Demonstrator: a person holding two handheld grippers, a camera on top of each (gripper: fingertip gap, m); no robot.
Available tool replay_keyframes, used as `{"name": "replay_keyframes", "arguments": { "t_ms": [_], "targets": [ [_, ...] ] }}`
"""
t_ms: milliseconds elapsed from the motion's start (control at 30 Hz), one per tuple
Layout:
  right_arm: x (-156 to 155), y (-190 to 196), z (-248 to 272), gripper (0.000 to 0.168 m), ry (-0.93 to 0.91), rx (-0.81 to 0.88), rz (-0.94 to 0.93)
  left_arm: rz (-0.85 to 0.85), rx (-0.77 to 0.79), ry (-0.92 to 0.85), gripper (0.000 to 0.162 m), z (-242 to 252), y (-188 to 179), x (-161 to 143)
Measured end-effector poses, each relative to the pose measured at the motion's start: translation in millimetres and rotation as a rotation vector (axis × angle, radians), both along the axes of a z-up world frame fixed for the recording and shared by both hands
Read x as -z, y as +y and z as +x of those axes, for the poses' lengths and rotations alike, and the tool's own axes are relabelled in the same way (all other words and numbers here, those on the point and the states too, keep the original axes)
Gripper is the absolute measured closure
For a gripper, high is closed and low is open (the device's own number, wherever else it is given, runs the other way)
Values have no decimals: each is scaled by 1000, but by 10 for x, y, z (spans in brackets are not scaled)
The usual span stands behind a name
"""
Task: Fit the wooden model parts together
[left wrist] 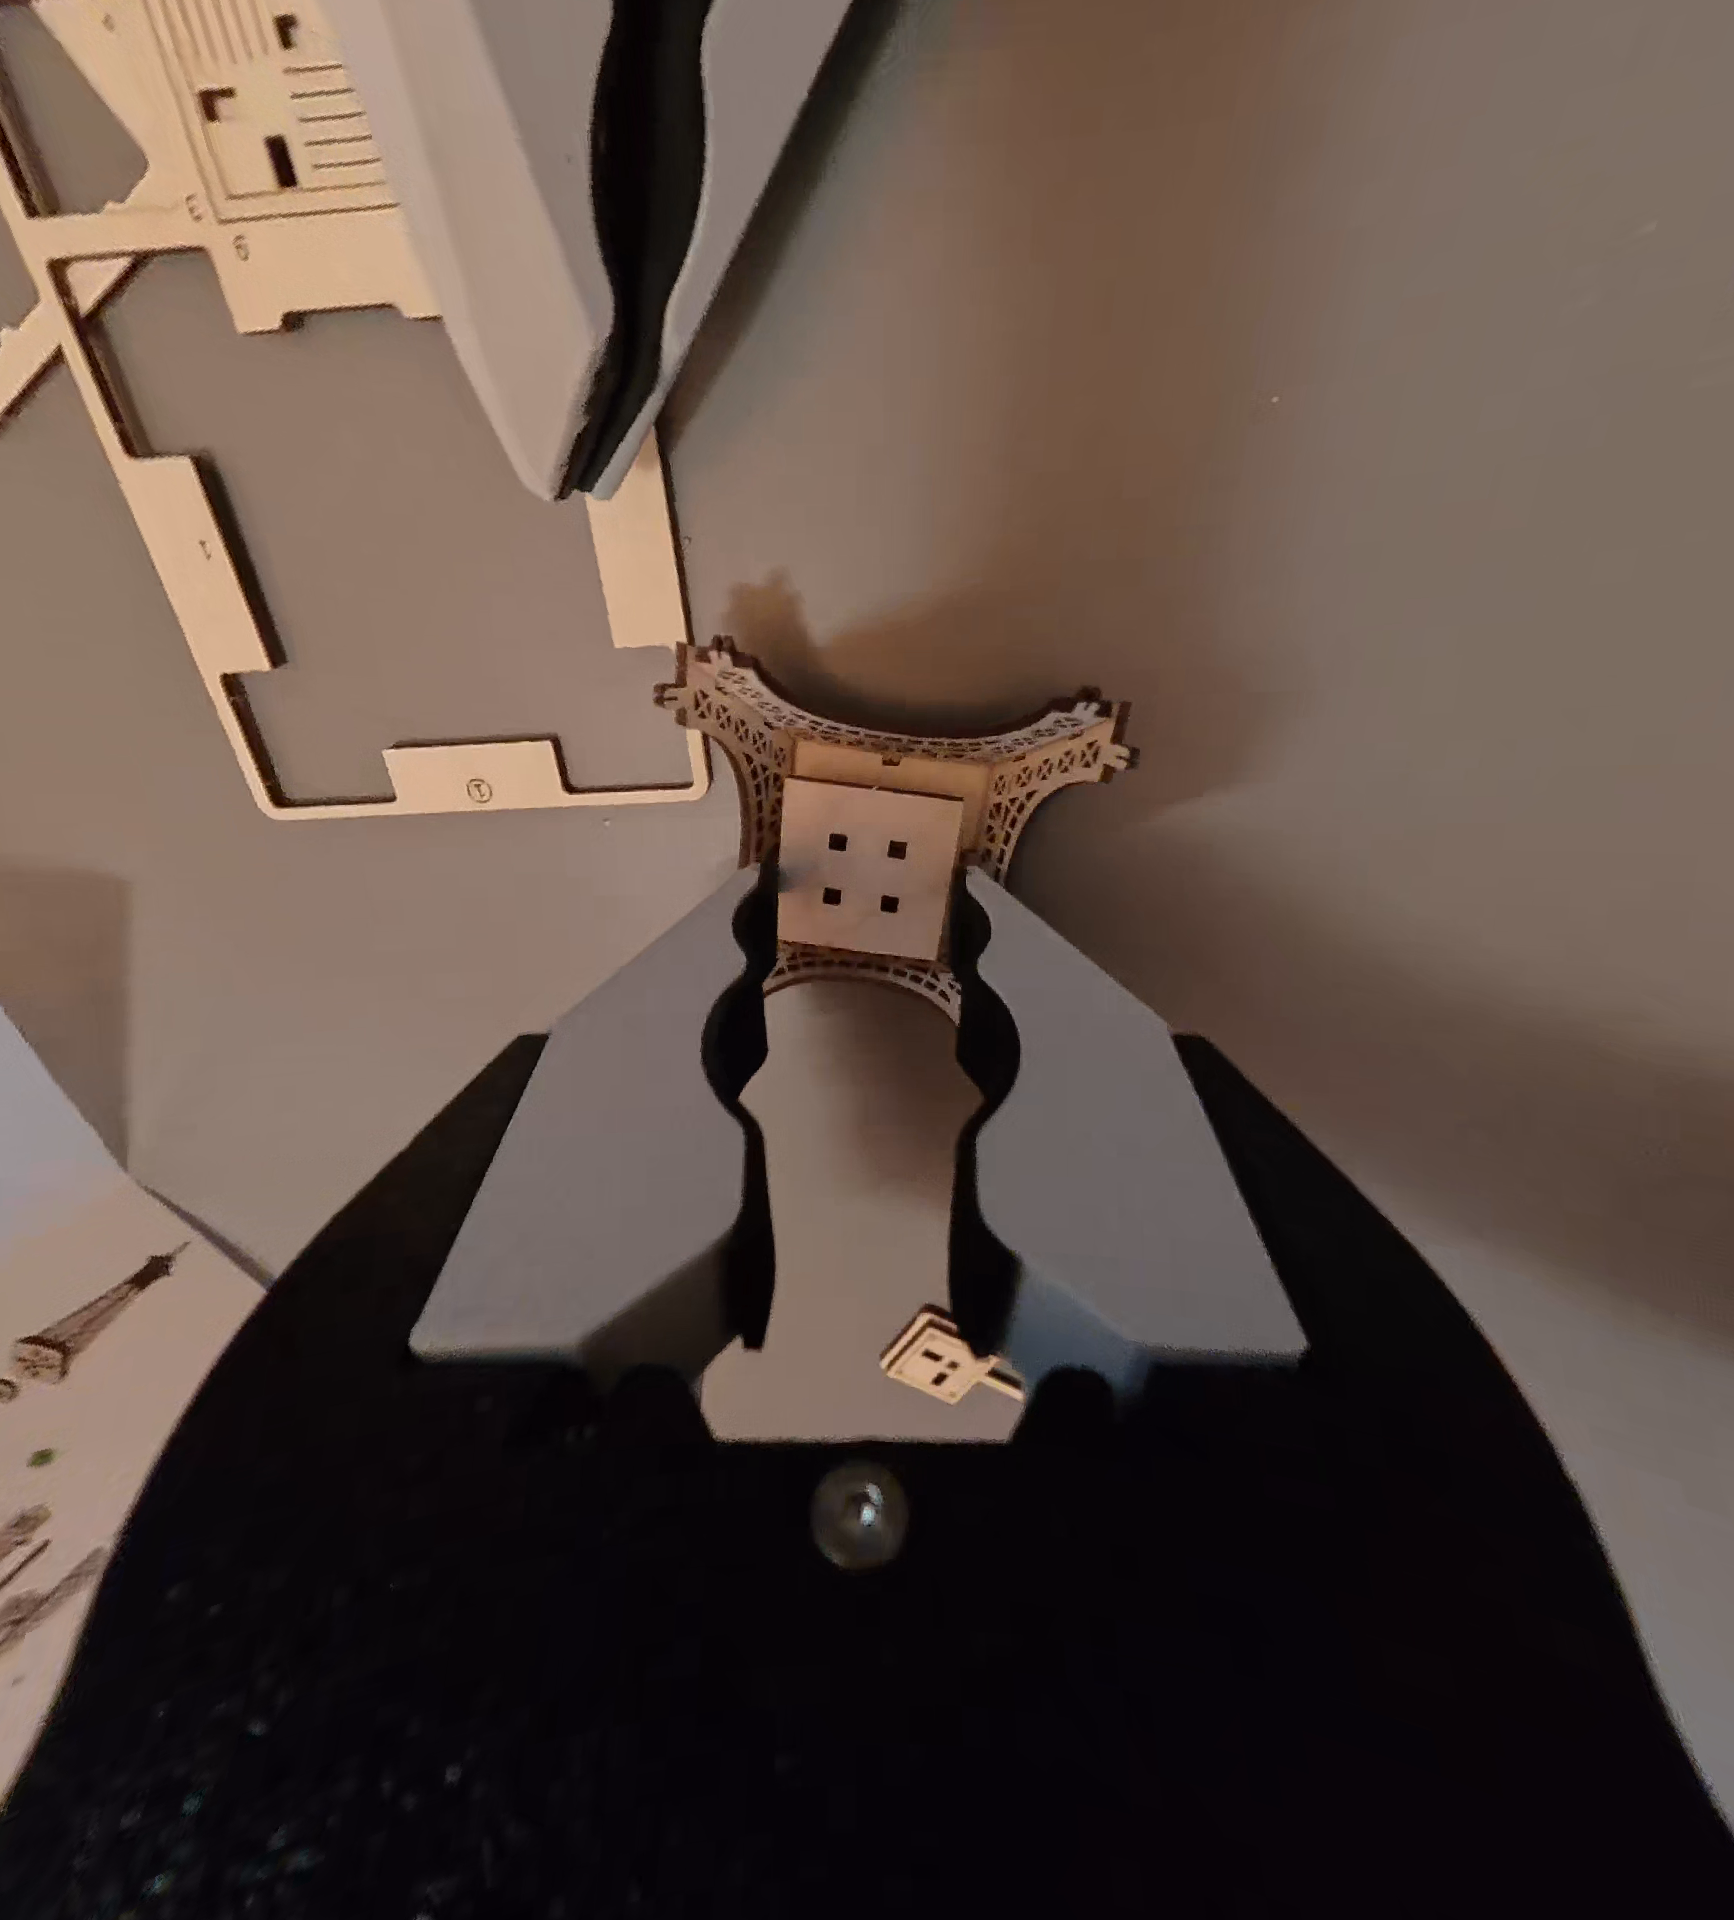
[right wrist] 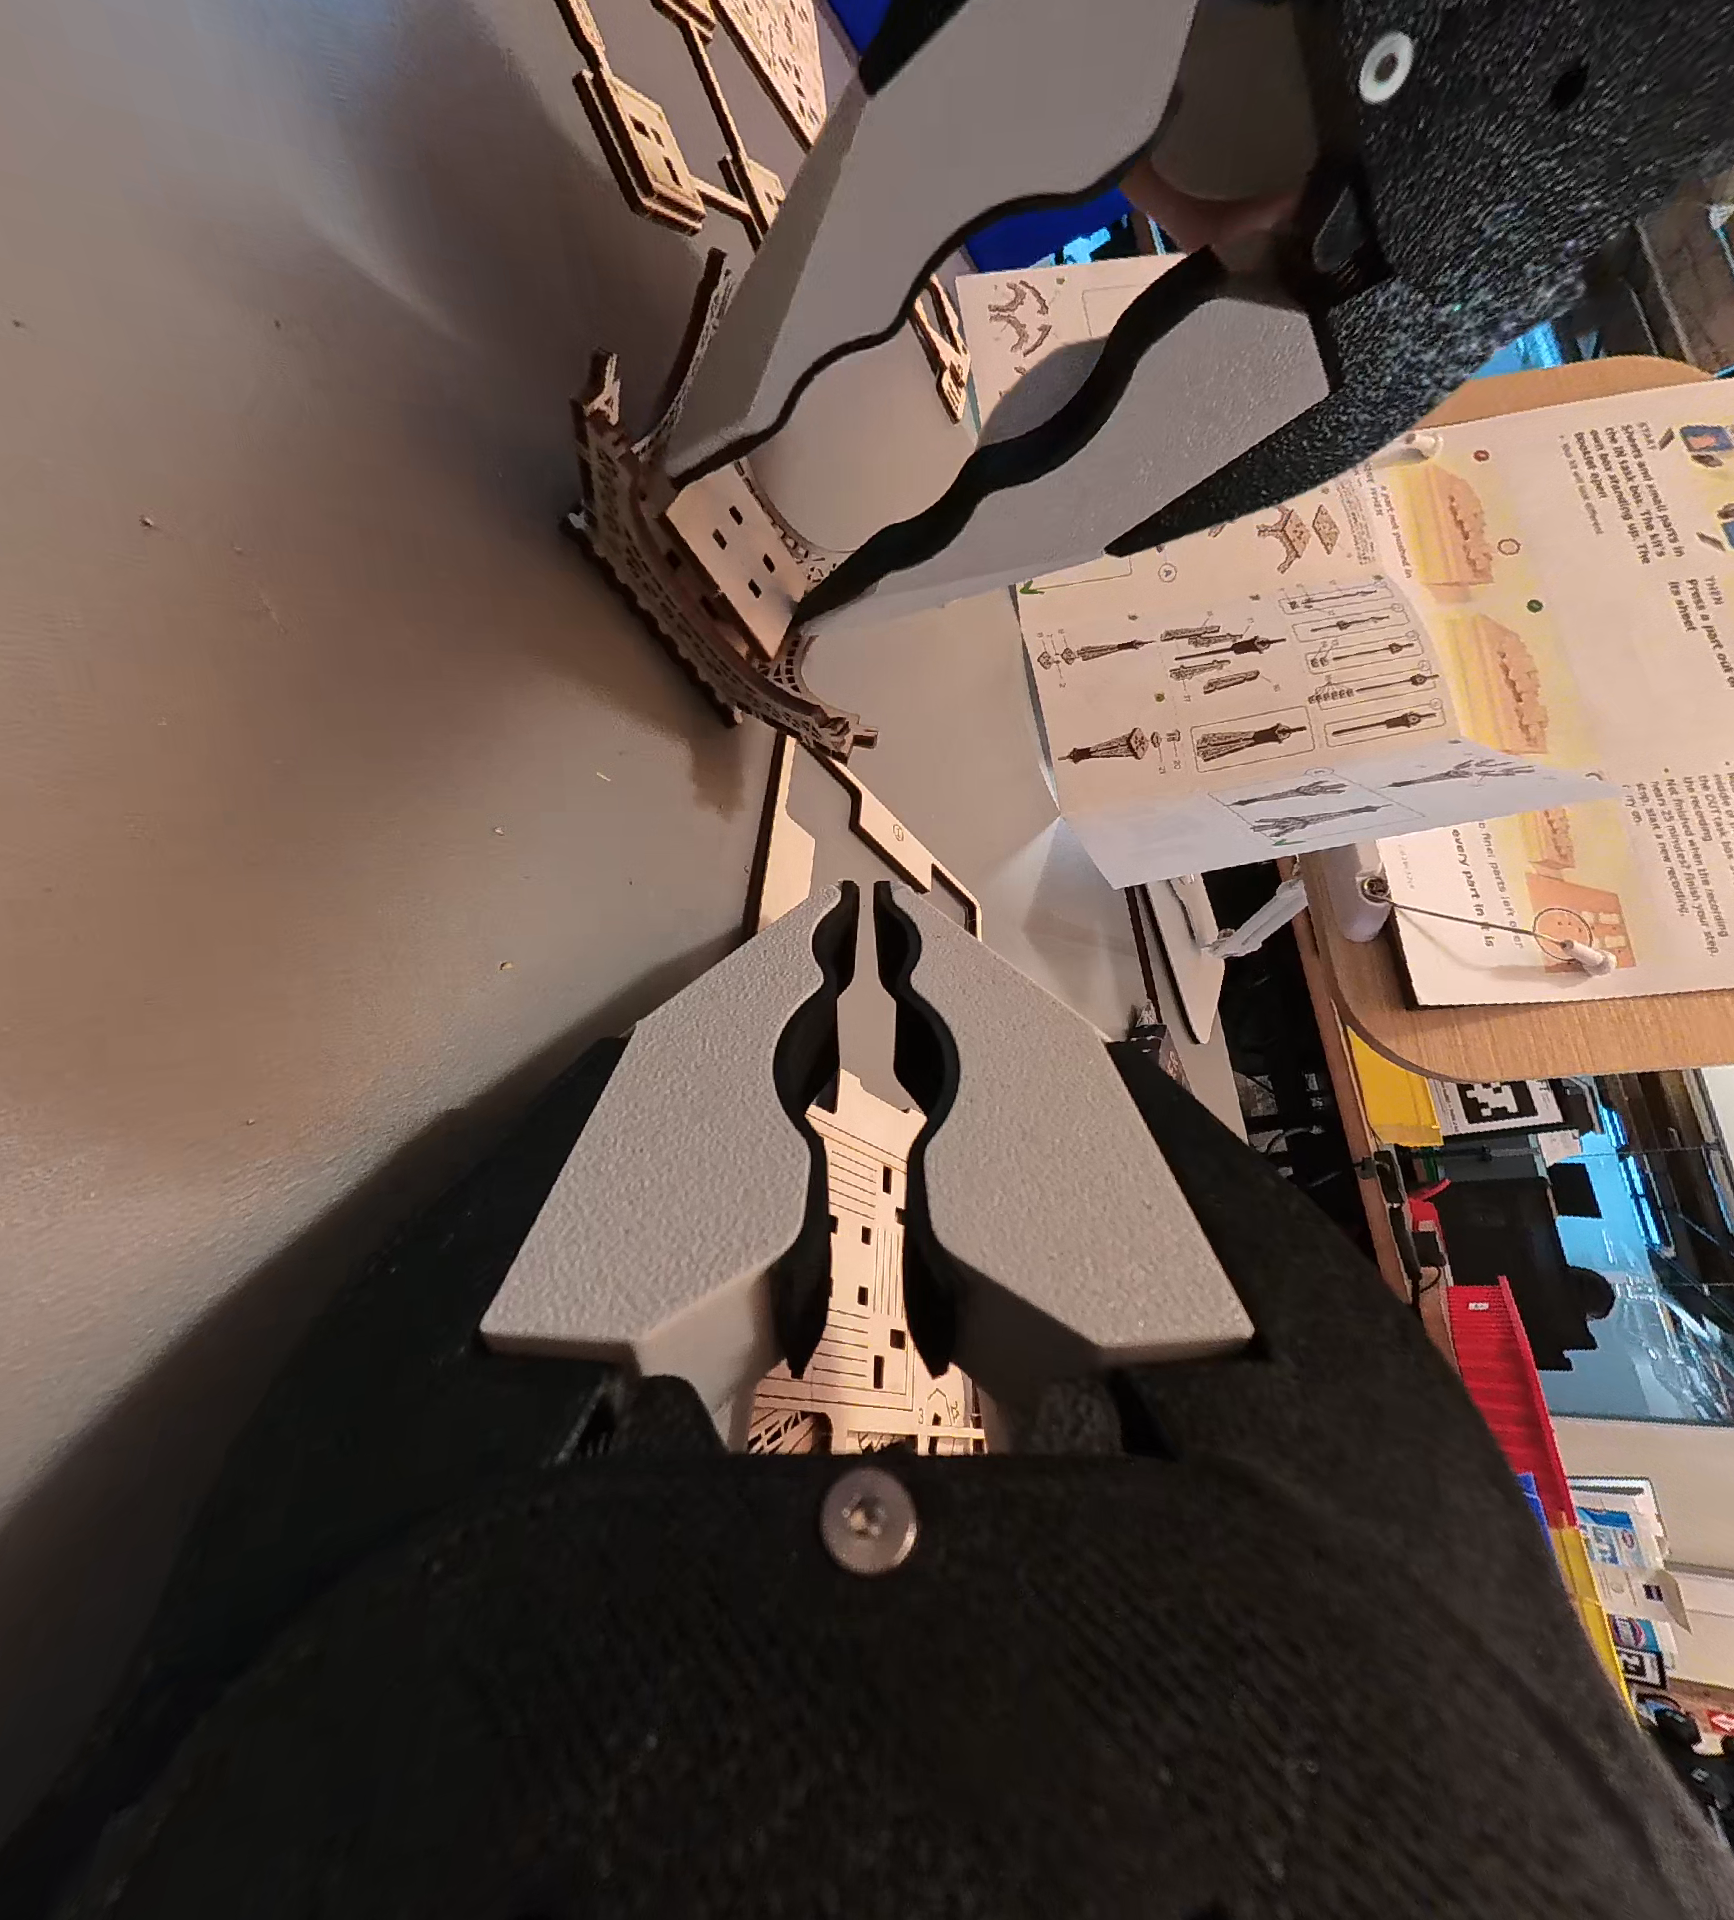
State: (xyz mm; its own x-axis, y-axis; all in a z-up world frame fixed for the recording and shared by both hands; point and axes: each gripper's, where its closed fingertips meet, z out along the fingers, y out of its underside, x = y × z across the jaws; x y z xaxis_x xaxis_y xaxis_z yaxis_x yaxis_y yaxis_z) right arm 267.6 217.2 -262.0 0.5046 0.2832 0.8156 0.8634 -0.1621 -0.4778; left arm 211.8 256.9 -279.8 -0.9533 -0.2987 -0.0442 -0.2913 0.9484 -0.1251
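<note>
Wooden lattice-arched tower base point(left wrist: 899, 821) — pale laser-cut plywood, four curved legs splayed under a square platform with four small slots — stands on the grey desk point(left wrist: 1362, 520), directly ahead of the left tool point(left wrist: 863, 914). The left tool's grey fingers sit either side of that platform and look clamped on it; the right wrist view shows the fingertips pressed at its edges.

The right tool point(right wrist: 865, 899) is well apart from the base, low over the punched-out plywood sheet frame point(right wrist: 904, 842), its tips drawn almost together with only a sliver of gap and nothing visibly between them. A flat engraved wooden panel point(right wrist: 868, 1247) shows through the gap behind the tips — whether it is held or merely lying underneath I cannot tell.

The slots face up towards the left tool, so I judge the next part must come straight down into them, from the right tool's side. A small loose slotted wooden piece point(left wrist: 936, 1361) lies near the left tool's base.
</note>
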Motion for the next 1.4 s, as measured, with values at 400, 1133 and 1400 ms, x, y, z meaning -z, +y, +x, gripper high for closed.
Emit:
{"name": "replay_keyframes", "arguments": {
  "t_ms": [400, 1133, 1400],
  "targets": [
    [2, -4, 5, 168, -3, 0, 0, -28, -87, 47, 132, -35, 0, -1],
    [5, 7, 3, 168, -3, -1, 0, 68, -111, 14, 132, -41, -21, 6],
    [16, 14, -1, 168, -8, -2, 1, 100, -89, 0, 132, -32, 27, 5]
  ]
}}
